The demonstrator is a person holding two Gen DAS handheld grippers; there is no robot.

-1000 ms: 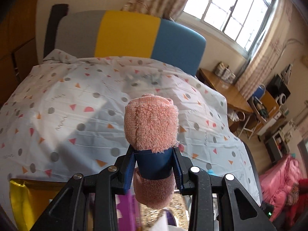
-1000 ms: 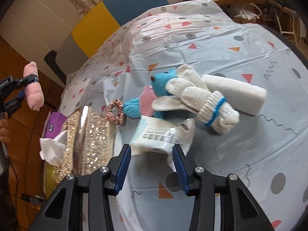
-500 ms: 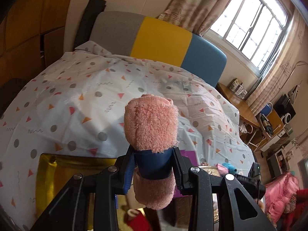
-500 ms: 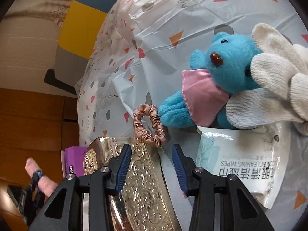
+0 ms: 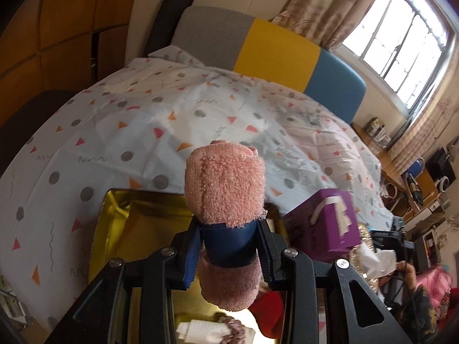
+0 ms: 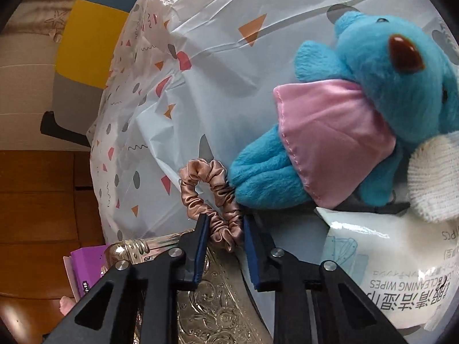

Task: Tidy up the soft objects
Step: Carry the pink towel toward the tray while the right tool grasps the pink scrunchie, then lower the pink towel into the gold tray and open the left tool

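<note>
Daylight from the window (image 5: 401, 37); sharp, fisheye-bent edges, dark corners.

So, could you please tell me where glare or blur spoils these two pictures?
Left wrist view: the window is blown out white, and the purple box looks smeared. Right wrist view: glare streaks the wipes packet and the tablecloth; the blue plush toy stays sharp, with fisheye bending at the edges.

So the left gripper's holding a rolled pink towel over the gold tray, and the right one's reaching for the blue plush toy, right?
Not quite. In the right wrist view the right gripper straddles the scrunchie, not the blue plush toy beside it. The left gripper does hold the pink towel over the gold tray.
</note>
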